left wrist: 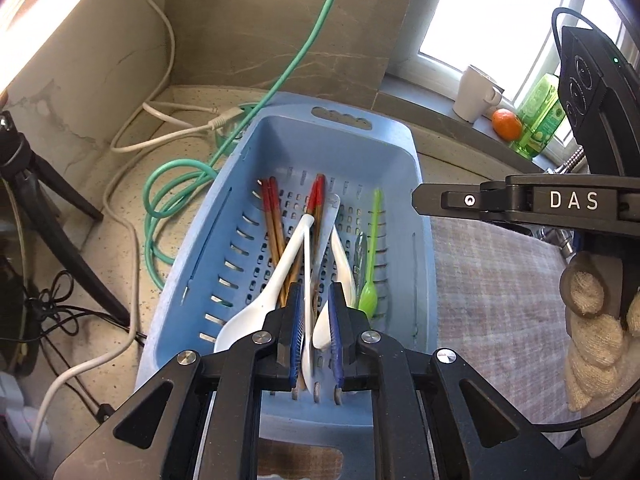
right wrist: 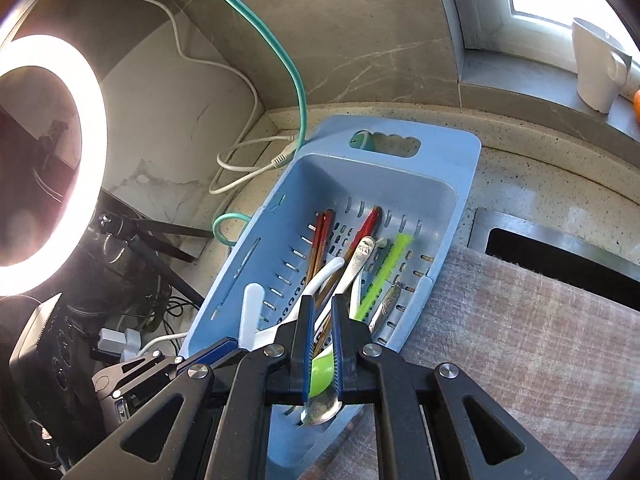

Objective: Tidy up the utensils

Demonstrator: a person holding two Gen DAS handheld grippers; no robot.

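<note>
With the left hand-held gripper [left wrist: 316,320] clamped on the white spoon [left wrist: 307,280] over the blue basket [left wrist: 400,152], whose handle points toward 12 o'clock, a vertical lift is advised, the right hand-held gripper [right wrist: 323,316] being nearly closed, empty.

Left gripper [left wrist: 316,304] sits low over the blue basket [left wrist: 424,248], jaws slightly apart with a white spoon [left wrist: 308,280] standing between them; contact with the pads cannot be confirmed. Basket contents: red-tipped chopsticks [left wrist: 272,216], a second white spoon [left wrist: 276,276], a green plastic spoon [left wrist: 372,248]. Right gripper [left wrist: 424,200] hovers at right above a checked cloth [left wrist: 496,280].
</note>
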